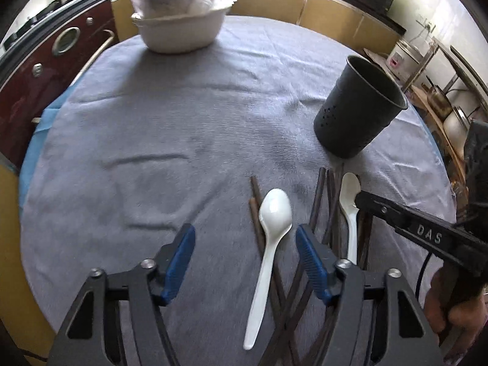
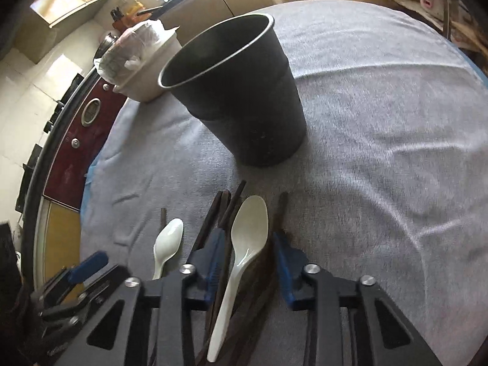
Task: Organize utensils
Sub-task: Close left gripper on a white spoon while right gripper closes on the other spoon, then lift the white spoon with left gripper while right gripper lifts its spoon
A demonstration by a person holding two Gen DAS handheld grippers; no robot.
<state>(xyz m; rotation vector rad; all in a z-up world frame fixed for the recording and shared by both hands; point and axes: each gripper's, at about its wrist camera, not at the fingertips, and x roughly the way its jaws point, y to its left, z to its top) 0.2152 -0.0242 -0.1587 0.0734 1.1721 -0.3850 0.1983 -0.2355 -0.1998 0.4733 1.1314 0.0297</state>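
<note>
**Nothing in the cup yet**

My tall black metal cup (image 2: 238,91) stands empty on the grey cloth-covered table (image 1: 152,140). Every utensil is left to do. My right claw (image 2: 245,262) straddles one white plastic spoon (image 2: 241,253) and some dark brown wooden chopsticks (image 2: 213,222); I cannot tell if it pinches yet. My left claw (image 1: 245,256) is spread, with the other white plastic spoon (image 1: 271,219) lying between its fingers, not pinched.
</note>
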